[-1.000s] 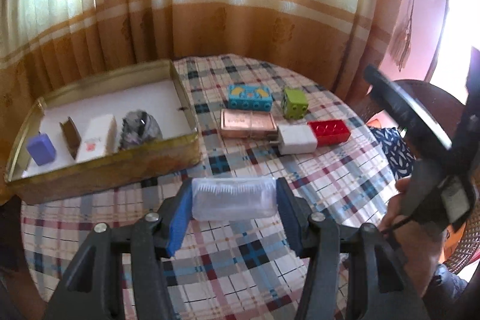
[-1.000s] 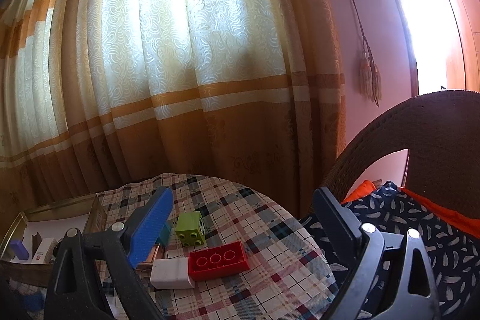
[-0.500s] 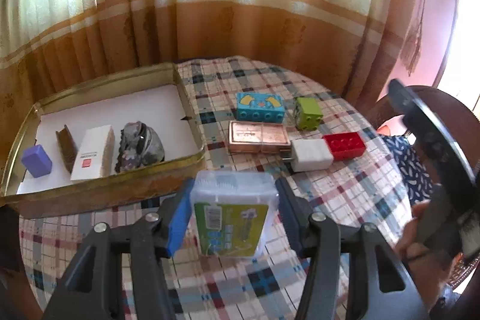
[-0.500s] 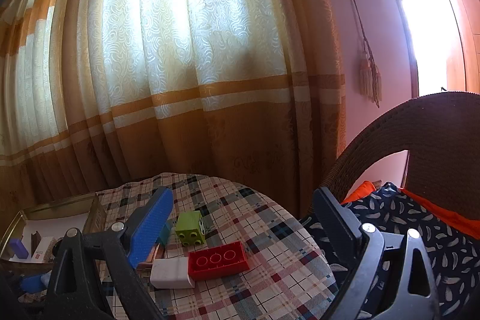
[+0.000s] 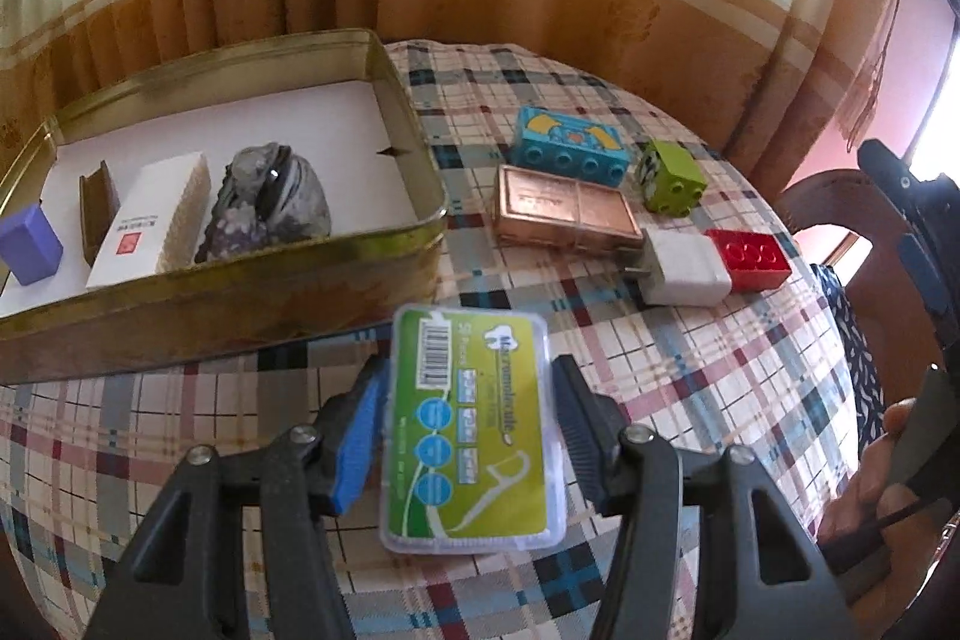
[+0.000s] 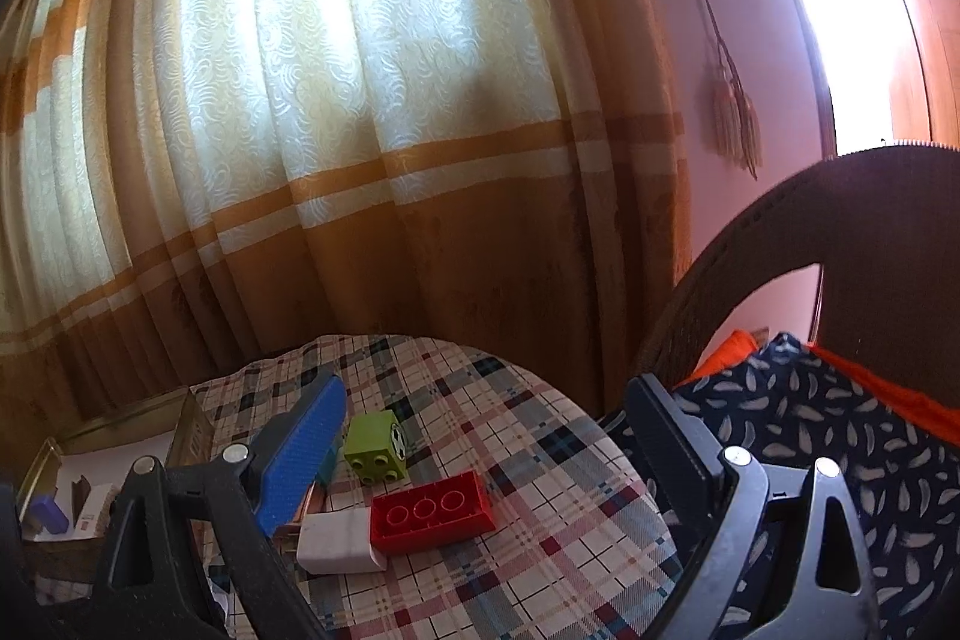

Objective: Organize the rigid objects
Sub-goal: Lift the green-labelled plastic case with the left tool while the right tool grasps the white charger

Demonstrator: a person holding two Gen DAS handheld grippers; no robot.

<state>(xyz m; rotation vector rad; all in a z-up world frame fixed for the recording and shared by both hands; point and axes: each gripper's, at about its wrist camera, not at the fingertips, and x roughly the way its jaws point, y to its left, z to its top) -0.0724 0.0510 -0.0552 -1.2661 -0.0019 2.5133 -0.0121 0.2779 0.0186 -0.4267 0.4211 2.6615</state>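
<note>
My left gripper (image 5: 468,382) is shut on a clear floss-pick box (image 5: 471,424) with a green label, its pads pressing the two long sides. The box hangs just in front of the gold tin tray (image 5: 240,280), label facing the camera. In the tray lie a purple block (image 5: 27,244), a brown piece (image 5: 99,208), a white box (image 5: 150,220) and a grey rock (image 5: 270,202). My right gripper (image 6: 486,400) stands open at the table's right edge, nothing between its fingers; beyond it lie the red brick (image 6: 432,511) and the white charger (image 6: 339,541).
On the checked cloth right of the tray sit a blue brick (image 5: 570,145), a green brick (image 5: 672,175), a copper case (image 5: 564,211), the white charger (image 5: 684,268) and the red brick (image 5: 750,250). A wicker chair (image 6: 840,232) with a patterned cushion stands at the right. Curtains hang behind.
The left gripper has sunk toward the table and the tray while tipping down, so the floss box now shows its green label instead of its edge. The right gripper has stayed put.
</note>
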